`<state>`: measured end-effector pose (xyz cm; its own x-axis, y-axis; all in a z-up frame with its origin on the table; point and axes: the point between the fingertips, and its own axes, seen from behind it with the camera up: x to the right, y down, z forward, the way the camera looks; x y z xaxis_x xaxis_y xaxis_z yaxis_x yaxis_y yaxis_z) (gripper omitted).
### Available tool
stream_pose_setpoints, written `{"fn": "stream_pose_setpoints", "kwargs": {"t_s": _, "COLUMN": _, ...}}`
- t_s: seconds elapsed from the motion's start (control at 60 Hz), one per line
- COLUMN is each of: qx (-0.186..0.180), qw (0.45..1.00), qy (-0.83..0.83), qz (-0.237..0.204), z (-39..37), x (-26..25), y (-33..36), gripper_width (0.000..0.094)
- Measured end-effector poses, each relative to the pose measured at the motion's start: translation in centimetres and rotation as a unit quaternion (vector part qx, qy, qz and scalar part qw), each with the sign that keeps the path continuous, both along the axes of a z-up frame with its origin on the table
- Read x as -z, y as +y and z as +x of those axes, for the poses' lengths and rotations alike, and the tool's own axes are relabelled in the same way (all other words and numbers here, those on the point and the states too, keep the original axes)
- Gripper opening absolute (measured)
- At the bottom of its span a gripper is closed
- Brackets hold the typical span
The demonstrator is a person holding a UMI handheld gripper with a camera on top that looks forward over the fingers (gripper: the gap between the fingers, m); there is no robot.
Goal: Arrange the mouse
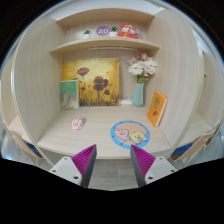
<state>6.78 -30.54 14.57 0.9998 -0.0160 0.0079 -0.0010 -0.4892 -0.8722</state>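
Tongs (112,160) hung released, nothing between pads, short of pink mouse (78,123) on counter (100,137); risk: overshoot could nudge mouse twd painting (90,83) w/ a careless approach

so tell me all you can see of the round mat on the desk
The round mat is a flat disc, light blue with a pale cartoon print in pink and cream; the material is unclear. It lies flat on the wooden desk, below the vase and beside the orange book. It sits just beyond the open gripper, nearer its right finger; nothing rests on it, and no mouse shows.
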Motion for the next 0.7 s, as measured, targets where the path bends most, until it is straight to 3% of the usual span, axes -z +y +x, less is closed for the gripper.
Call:
{"fn": "stream_pose_setpoints", "kwargs": {"t_s": 0.2, "qx": -0.012, "qw": 0.998, "qy": 0.011, "qz": -0.061, "z": -4.0, "x": 7.4, "y": 0.7, "gripper_width": 0.0662}}
{"fn": "stream_pose_setpoints", "kwargs": {"t_s": 0.367, "qx": -0.05, "qw": 0.993, "qy": 0.014, "qz": -0.105, "z": -10.6, "x": 11.9, "y": 2.7, "gripper_width": 0.0664}}
{"fn": "stream_pose_setpoints", "kwargs": {"t_s": 0.5, "qx": -0.072, "qw": 0.991, "qy": 0.017, "qz": -0.111, "z": -15.3, "x": 13.1, "y": 7.5, "gripper_width": 0.0674}}
{"fn": "stream_pose_setpoints", "kwargs": {"t_s": 0.7, "qx": -0.069, "qw": 0.993, "qy": 0.021, "qz": -0.096, "z": -19.0, "x": 14.2, "y": 17.0, "gripper_width": 0.067}}
